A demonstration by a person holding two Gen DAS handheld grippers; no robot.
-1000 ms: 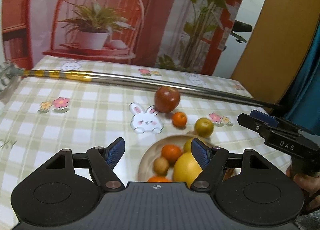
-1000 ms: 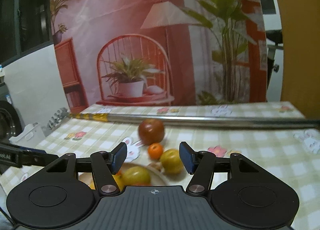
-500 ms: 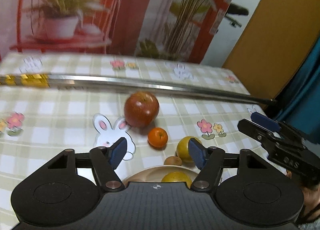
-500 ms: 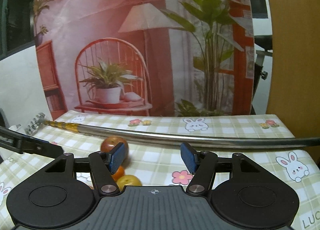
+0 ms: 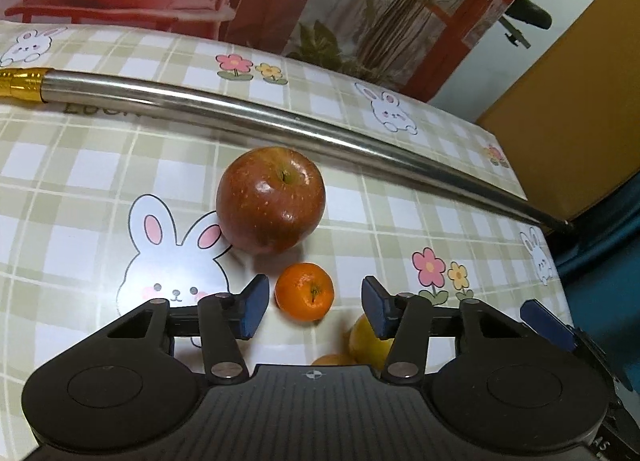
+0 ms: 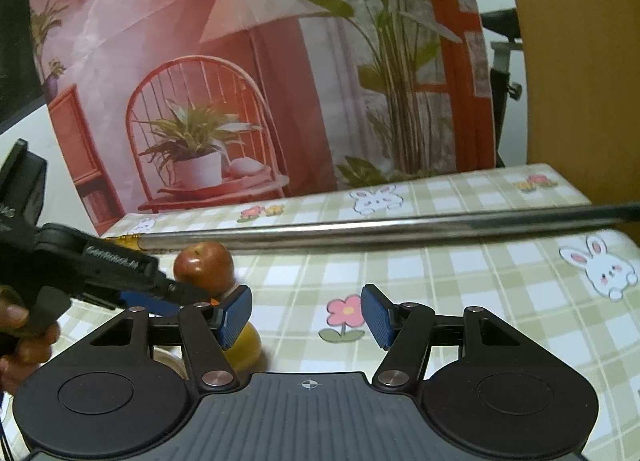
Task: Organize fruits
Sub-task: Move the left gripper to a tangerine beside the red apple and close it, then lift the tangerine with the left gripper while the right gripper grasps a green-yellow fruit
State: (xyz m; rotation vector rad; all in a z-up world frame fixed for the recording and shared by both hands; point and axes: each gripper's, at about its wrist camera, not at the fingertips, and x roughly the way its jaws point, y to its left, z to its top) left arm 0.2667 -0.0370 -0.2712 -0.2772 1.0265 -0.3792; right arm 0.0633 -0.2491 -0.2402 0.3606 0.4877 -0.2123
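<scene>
Three fruits that we can see lie loose on the counter (image 5: 92, 165): a small orange (image 5: 304, 291), a red apple (image 5: 271, 199) just behind it, and a yellow fruit (image 5: 366, 341) partly hidden under our left gripper (image 5: 311, 305). A sliver of another orange fruit (image 5: 332, 360) peeks out at the gripper's body; whether it sits in a dish we cannot tell from here. We judge the sorting as partly open, with at least these three pieces left to gather.

Our left gripper has its fingers spread wide, holding nothing, and the small orange sits between the pads, close to the left one, so it looks like the piece in hand. Our right gripper (image 6: 307, 315) is also wide and empty, over bare checked cloth beside the yellow fruit.

Room is tight in front: the apple stands near the orange, and a long metal rod (image 5: 280, 127) crosses the counter just behind the apple, so pushing forward could roll the fruit. The two grippers are close together, the left one's nose reaching in front of the right one's left finger. To the right the counter lies open up to its far edge.
</scene>
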